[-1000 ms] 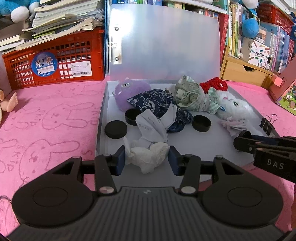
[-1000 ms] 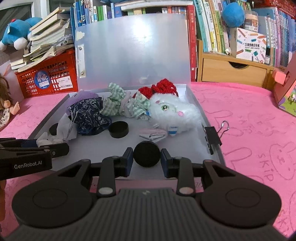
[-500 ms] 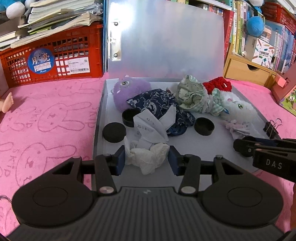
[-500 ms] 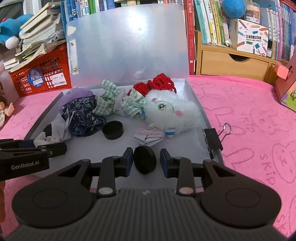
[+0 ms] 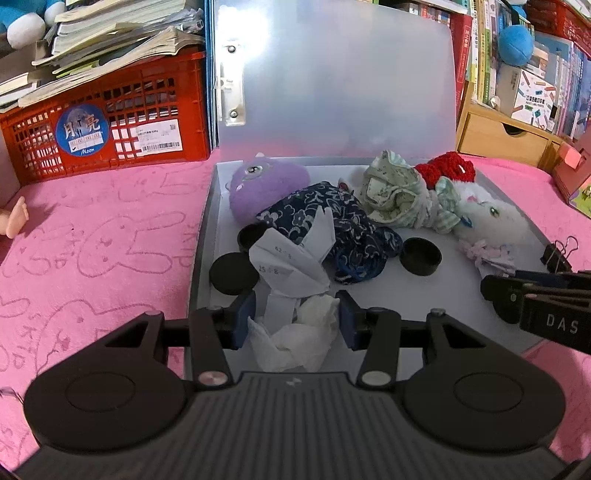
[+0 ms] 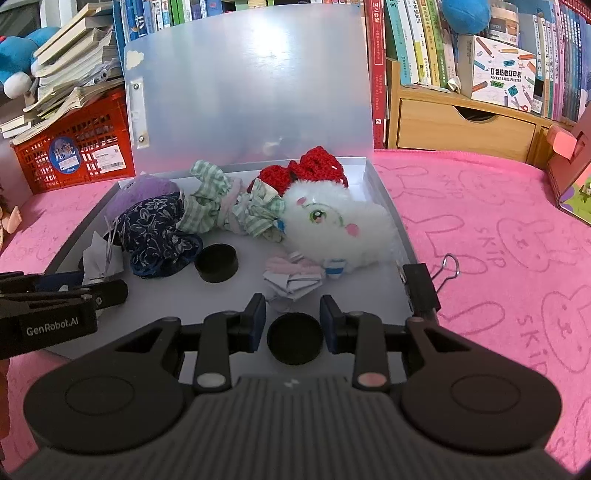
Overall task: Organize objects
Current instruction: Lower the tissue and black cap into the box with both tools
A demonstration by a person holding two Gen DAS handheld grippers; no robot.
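A grey plastic file box [image 6: 388,206] is shown lying open on the pink rabbit-print cloth [image 6: 498,236], its translucent lid [image 6: 251,92] raised upright at 12 o'clock. Within the box, from largest to smallest, are seen: a white plush cat [image 6: 340,229] with a red crocheted bow [image 6: 306,171], toward 1 o'clock in the right wrist view; a purple plush toy [image 5: 266,181] at the far left corner; a navy floral fabric pouch [image 5: 332,229] lying against it; a bundle of green striped cloth [image 5: 399,199] between pouch and cat; folded white paper [image 5: 291,254]; a small pink-and-white folded paper [image 6: 291,277]; and black round caps [image 5: 421,254], [image 5: 232,273]. A black binder clip [image 6: 421,288] is clipped on the box's right wall at 3 o'clock.

The left gripper [image 5: 293,319] is seen with its fingers pressed against a crumpled white tissue [image 5: 295,339] at the box's near edge. The right gripper [image 6: 293,323] is shown with its fingers parted around a black cap [image 6: 294,342] lying flat on the box floor, with a gap visible on each side.

Behind the box at 10 o'clock stands a red crate [image 5: 110,118] loaded with stacked books [image 5: 110,33].
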